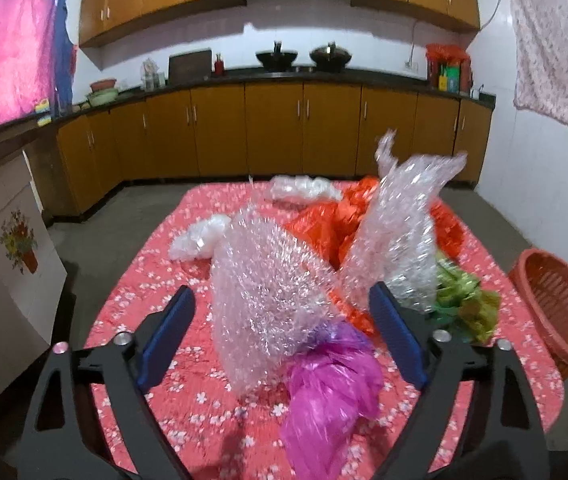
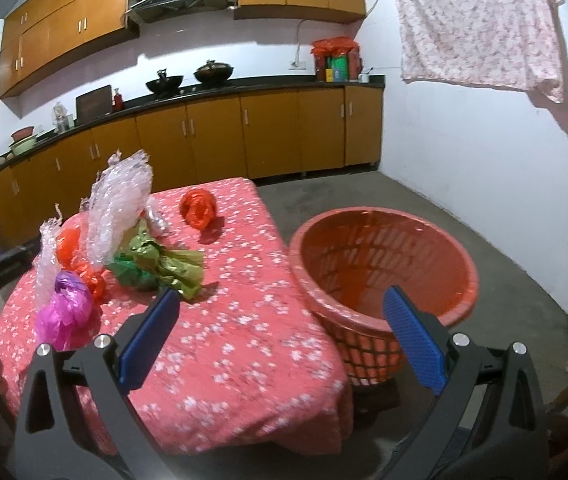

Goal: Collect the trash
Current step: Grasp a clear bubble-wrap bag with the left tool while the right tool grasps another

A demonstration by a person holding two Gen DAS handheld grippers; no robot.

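Looking along my left gripper (image 1: 281, 340), fingers stood wide around bubble wrap (image 1: 259, 296) on the tabletop (image 1: 155, 280), not gripping. Right gripper (image 2: 279, 332): fingers wide, empty; basket (image 2: 384, 216) held nothing, all trash (image 2: 155, 268) remained uncollected.

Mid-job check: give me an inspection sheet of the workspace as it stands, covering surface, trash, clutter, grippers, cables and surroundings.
Surface: table under a pink floral cloth.
Job's things: bubble wrap, magenta bag, orange bags, green bag, white plastic, an orange wad apart; basket beside the table, seemingly empty.
Clutter: nothing seen besides trash.
Grippers: left gripper open, bubble wrap between the pads, no pressing seen; right gripper open, empty.
Cables: one wall cord.
Surroundings: kitchen cabinets, woks, hanging cloth.
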